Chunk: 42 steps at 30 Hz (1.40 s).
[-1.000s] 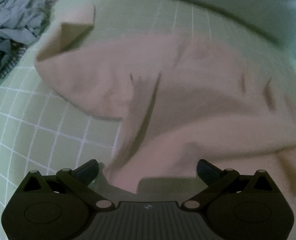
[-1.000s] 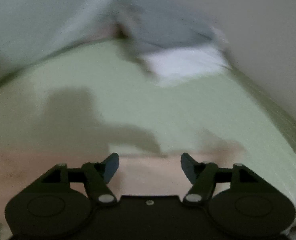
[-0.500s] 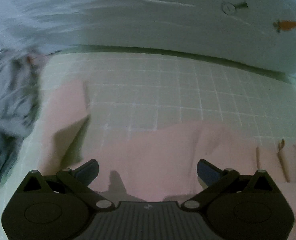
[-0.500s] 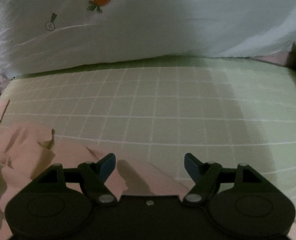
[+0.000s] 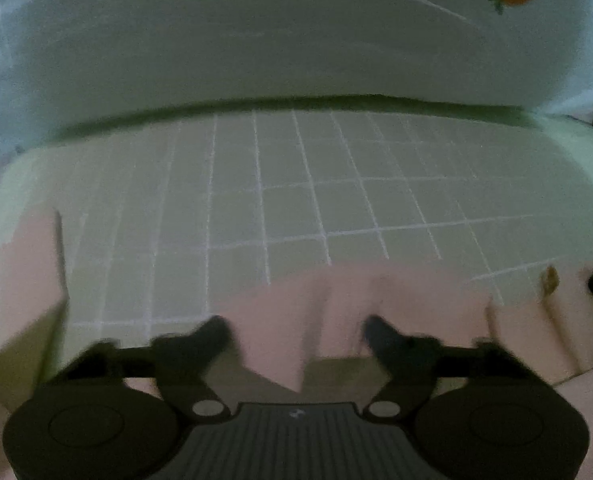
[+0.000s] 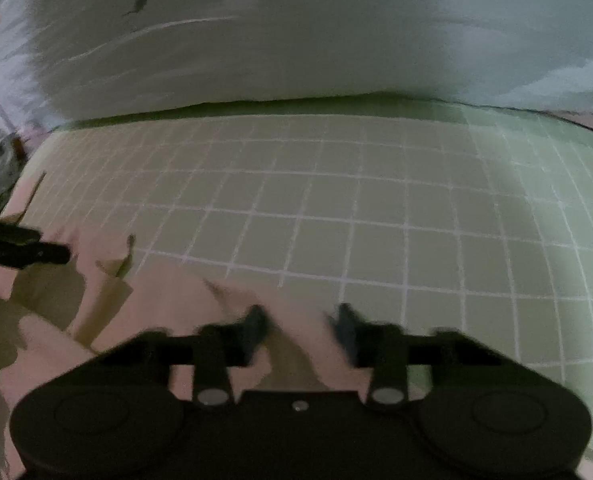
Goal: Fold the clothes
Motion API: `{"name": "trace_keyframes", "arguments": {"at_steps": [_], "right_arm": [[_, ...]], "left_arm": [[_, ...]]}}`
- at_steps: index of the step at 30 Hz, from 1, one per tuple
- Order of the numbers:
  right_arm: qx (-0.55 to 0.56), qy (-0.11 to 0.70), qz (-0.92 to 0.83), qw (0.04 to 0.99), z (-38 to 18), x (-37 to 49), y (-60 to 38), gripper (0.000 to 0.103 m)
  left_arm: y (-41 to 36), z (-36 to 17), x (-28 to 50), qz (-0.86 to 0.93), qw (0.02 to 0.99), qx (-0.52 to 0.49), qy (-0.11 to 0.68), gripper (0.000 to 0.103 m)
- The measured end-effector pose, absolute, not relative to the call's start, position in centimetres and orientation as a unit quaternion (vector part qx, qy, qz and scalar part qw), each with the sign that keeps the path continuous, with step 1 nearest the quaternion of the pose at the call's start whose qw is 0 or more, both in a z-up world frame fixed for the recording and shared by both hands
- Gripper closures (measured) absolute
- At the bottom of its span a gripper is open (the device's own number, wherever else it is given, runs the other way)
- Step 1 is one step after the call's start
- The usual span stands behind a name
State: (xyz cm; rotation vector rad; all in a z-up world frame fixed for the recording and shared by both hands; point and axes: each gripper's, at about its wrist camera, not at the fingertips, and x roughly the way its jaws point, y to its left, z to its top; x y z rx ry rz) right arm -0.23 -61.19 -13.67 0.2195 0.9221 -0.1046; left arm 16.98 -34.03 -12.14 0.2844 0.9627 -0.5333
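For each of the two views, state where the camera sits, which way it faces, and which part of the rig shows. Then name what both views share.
Left wrist: sits on the left gripper, looks forward over the pink garment and green grid mat to white bedding.
Right wrist: sits on the right gripper, facing likewise; the left gripper's finger enters at left.
Shared: garment, mat, bedding.

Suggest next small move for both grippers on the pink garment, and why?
Probably close both on the cloth edge. The left gripper and right gripper are open, each straddling a raised edge of the pink garment on the green grid mat; neither visibly pinches fabric.
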Motion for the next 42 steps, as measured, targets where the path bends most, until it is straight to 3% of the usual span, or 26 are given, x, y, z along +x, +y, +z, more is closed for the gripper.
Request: {"name": "trace_keyframes", "arguments": {"at_steps": [1,2,8,12,15,17,18,19,20,21,23,26,33,37,40,42], "right_arm": [[0.101,0.444,-0.044,0.889,-13.6,-0.2,-61.1,0.096],[0.093,0.441,-0.041,0.892,-13.5,-0.2,-61.1,0.097],[0.085,0.395,-0.074,0.912,-11.7,1.2,-64.0,0.098],[0.112,0.346,-0.117,0.924,-9.4,3.4,-67.9,0.098],[0.112,0.324,-0.137,0.929,-8.7,5.0,-69.5,0.098],[0.113,0.336,-0.138,0.925,-9.2,6.0,-70.0,0.097],[0.108,0.344,-0.145,0.922,-9.5,6.3,-70.0,0.093],[0.099,0.351,-0.156,0.918,-9.6,6.4,-69.8,0.086],[0.090,0.359,-0.168,0.914,-9.8,6.5,-69.6,0.064],[0.085,0.357,-0.177,0.913,-9.7,6.2,-69.3,0.052],[0.087,0.346,-0.182,0.916,-9.3,4.4,-68.6,0.046],[0.103,0.347,-0.187,0.913,-9.0,0.4,-67.2,0.038],[0.146,0.417,-0.145,0.885,-12.0,-9.7,-61.7,0.039],[0.162,0.439,-0.133,0.873,-13.0,-13.8,-59.1,0.043],[0.156,0.449,-0.123,0.871,-13.2,-15.5,-57.2,0.049],[0.145,0.451,-0.114,0.873,-13.2,-16.1,-56.0,0.060]], "left_arm": [[-34.3,-12.1,16.8,-0.255,0.843,0.140,0.452,0.080],[-34.6,-12.1,16.6,-0.258,0.844,0.145,0.448,0.093],[-35.8,-10.4,19.2,-0.238,0.872,0.153,0.400,0.096],[-35.9,-8.0,22.4,-0.211,0.905,0.089,0.359,0.095],[-37.0,-8.5,23.7,-0.193,0.905,0.068,0.372,0.093],[-37.5,-9.2,23.7,-0.181,0.899,0.062,0.394,0.081],[-37.7,-9.6,23.6,-0.175,0.895,0.059,0.405,0.076],[-37.5,-9.6,23.0,-0.172,0.894,0.052,0.409,0.064],[-37.2,-9.6,22.3,-0.170,0.894,0.044,0.412,0.051],[-36.4,-9.3,21.0,-0.166,0.896,0.036,0.410,0.046],[-34.8,-8.7,18.3,-0.156,0.901,0.018,0.405,0.029],[-31.4,-8.3,14.6,-0.134,0.901,0.009,0.413,0.026],[-24.0,-10.8,3.3,-0.077,0.861,-0.011,0.503,0.026],[-21.8,-11.1,0.0,-0.072,0.856,-0.018,0.511,0.028],[-21.3,-11.0,-2.0,-0.080,0.853,-0.026,0.515,0.043],[-21.4,-11.2,-2.9,-0.084,0.851,-0.026,0.518,0.059]]}}
